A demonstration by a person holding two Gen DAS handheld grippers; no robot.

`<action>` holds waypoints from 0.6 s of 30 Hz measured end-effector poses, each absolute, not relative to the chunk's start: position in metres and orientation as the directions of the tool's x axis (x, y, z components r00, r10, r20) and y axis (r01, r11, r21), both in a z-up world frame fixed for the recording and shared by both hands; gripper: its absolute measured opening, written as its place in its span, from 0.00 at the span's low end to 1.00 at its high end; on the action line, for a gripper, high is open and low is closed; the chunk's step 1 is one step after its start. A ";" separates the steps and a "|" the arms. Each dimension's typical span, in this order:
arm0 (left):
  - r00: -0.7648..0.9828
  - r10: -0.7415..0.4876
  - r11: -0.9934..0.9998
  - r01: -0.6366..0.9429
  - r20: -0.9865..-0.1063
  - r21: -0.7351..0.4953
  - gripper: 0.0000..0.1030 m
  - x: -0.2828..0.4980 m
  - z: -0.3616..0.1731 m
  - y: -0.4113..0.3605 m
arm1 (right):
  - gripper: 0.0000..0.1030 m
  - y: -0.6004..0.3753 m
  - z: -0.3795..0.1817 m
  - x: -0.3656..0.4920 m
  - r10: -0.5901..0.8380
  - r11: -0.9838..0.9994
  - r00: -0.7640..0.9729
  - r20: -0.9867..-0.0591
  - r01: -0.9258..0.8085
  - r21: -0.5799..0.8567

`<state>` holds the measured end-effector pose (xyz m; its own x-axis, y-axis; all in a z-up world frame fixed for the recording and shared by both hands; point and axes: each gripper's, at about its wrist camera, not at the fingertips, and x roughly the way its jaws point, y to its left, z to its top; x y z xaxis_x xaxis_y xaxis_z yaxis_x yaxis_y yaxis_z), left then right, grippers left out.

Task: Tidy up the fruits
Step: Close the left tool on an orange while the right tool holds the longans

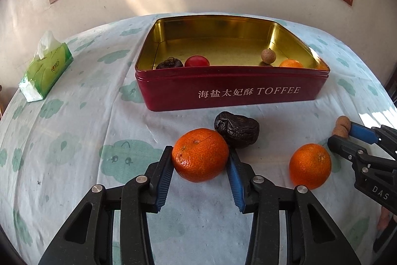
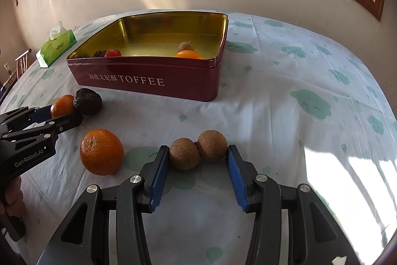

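While both tools sit low over the cloth-covered counter (image 1: pixel 74 116), this is what shows.
Left hand-held gripper (image 1: pixel 201 160): blue pads against both sides of a mandarin (image 1: pixel 200 155), gripping it.
Just beyond it: a dark wrinkled fruit (image 1: pixel 237 129) touching that mandarin.
To its right: a second mandarin (image 1: pixel 310 165), lying free.
Right hand-held gripper (image 2: pixel 197 157): narrowed on a pair of brown longans (image 2: pixel 198 149), pads touching each.
Further ahead: red toffee tin (image 2: pixel 148 81), open, holding a tomato, a longan, a mandarin and a dark fruit.
Far left: tissue pack (image 1: pixel 47 66).
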<state>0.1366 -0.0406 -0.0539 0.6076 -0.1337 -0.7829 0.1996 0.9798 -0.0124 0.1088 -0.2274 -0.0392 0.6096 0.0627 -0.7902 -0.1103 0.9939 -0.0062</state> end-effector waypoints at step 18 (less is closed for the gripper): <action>0.603 -0.119 0.982 0.188 -0.789 -0.004 0.41 0.123 -0.050 -0.035 | 0.43 -0.228 -0.039 0.109 0.063 0.994 0.609 -0.790 -0.110 -0.006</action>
<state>0.1226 -0.0348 -0.0505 0.6026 -0.1187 -0.7892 0.1879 0.9822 -0.0042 0.1090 -0.2275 -0.0390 0.6095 0.0629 -0.7903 -0.1099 0.9939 -0.0056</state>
